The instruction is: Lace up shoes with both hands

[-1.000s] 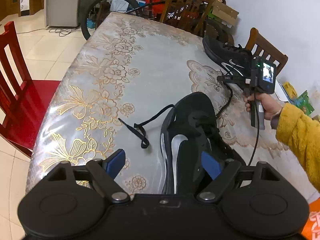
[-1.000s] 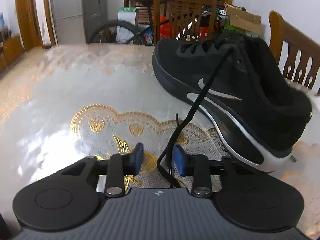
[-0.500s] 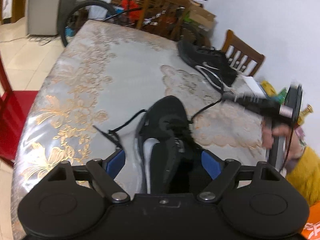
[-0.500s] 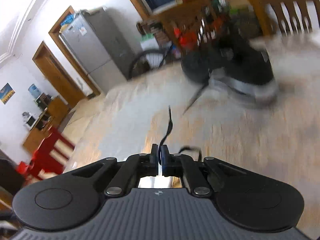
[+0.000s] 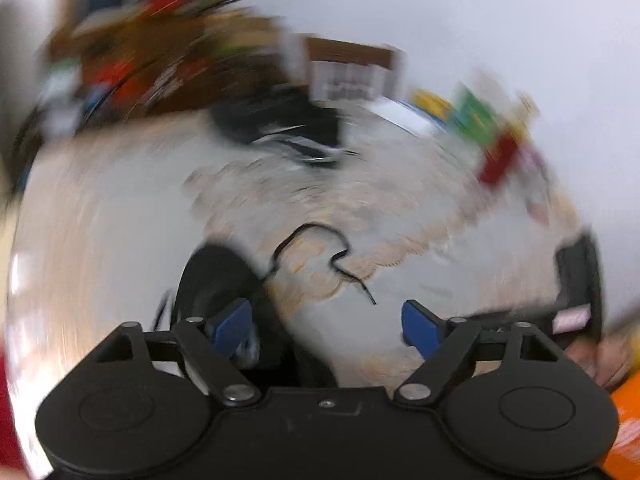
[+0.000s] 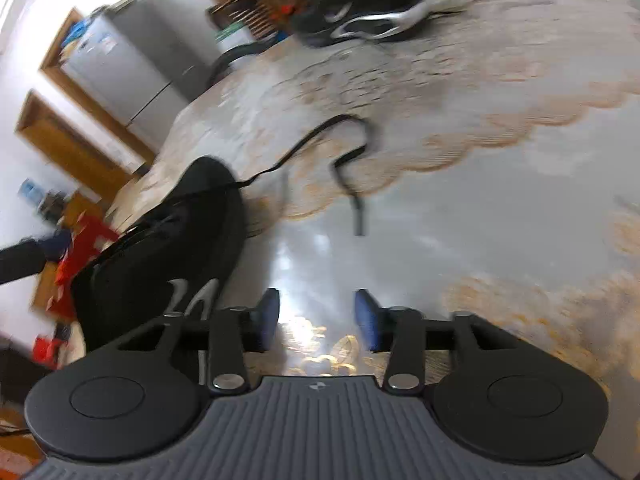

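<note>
Both grippers empty, lace loose on table

Left gripper (image 5: 326, 320) and right gripper (image 6: 316, 316) gape, holding nothing. Lace (image 6: 320, 140) trails from near shoe (image 6: 168, 240) toward the far table edge, tip curling back, ahead of both grippers, apparently closer to the right one. Second shoe (image 6: 360, 16) sits by the far edge.

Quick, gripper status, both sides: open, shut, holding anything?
Left gripper: open, holding nothing.
Right gripper: open, holding nothing; the lace lies loose on the table.
</note>
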`<state>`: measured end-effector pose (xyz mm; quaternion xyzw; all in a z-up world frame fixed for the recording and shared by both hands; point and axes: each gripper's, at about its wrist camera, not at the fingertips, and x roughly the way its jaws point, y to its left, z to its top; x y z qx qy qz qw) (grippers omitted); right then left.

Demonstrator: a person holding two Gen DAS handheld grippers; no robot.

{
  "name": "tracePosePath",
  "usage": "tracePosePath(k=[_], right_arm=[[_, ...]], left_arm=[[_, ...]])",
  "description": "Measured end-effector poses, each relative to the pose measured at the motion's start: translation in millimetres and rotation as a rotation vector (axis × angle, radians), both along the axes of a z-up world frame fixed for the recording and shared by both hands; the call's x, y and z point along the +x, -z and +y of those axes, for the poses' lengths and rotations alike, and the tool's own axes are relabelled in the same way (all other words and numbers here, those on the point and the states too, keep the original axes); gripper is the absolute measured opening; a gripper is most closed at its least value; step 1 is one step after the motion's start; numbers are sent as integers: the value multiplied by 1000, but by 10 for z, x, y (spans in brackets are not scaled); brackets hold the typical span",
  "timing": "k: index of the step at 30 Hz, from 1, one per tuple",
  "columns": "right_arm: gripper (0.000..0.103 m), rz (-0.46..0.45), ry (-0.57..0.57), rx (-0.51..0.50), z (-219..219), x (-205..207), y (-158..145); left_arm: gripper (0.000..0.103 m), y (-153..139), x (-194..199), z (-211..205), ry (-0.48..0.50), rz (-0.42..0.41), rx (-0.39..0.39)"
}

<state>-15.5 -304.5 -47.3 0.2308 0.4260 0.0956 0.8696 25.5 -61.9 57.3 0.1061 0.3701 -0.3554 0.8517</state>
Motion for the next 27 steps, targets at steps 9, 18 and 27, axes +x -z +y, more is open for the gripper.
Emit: tracePosePath(k=[9, 18, 27], right_arm=[[48, -203, -28, -334, 311, 313, 114], [1, -198, -136, -240, 163, 654, 215], [1, -222, -98, 10, -386, 428, -80]], left_arm=[[52, 187, 745, -786, 296, -23, 213], [52, 544, 824, -1188, 687, -164, 468], [29, 981, 712, -1705, 1090, -177, 493]])
